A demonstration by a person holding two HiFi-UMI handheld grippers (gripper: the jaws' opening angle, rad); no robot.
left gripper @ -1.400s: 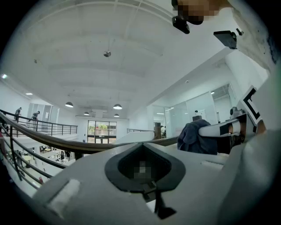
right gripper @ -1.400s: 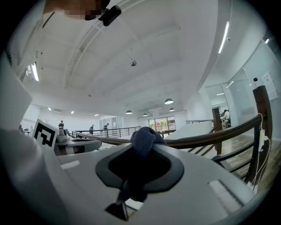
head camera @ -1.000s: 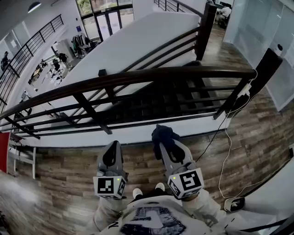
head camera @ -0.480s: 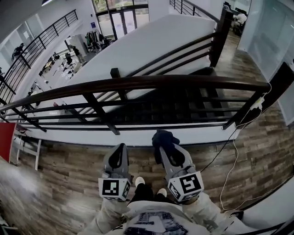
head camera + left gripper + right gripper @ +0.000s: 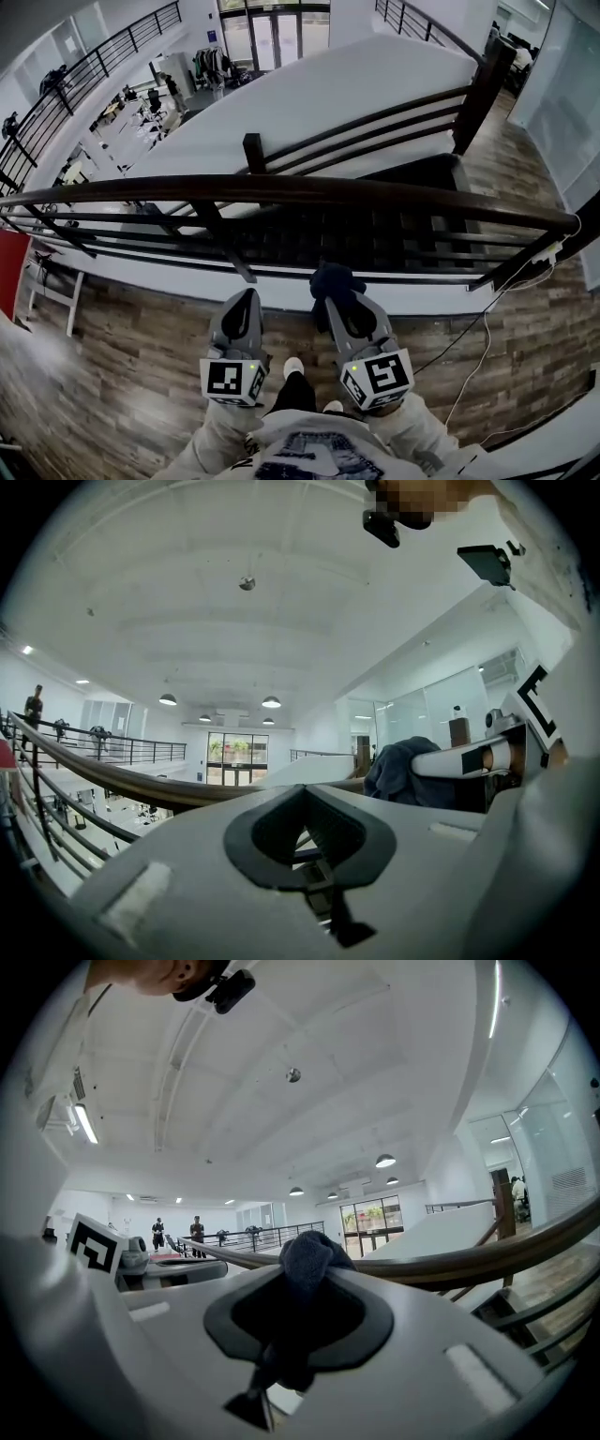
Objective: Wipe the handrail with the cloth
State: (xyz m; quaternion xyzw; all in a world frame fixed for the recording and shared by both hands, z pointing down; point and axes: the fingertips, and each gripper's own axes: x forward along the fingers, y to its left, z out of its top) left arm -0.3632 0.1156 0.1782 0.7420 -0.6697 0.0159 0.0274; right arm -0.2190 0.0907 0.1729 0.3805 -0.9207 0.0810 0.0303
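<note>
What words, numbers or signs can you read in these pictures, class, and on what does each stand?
No readable text.
Left gripper marker cube: square pattern, no words.
Right gripper marker cube: the same.
Shirt print: too blurred.

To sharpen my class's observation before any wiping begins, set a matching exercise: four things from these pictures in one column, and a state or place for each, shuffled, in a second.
Things
1. cloth
2. left gripper
3. right gripper
4. handrail

States
A. shut, nothing between its jaws
B. dark bar ahead of both grippers, touched by neither
C. dark and bunched, sticking out past the jaw tips
D. shut on the cloth

Pairs: 1-C, 2-A, 3-D, 4-B
</note>
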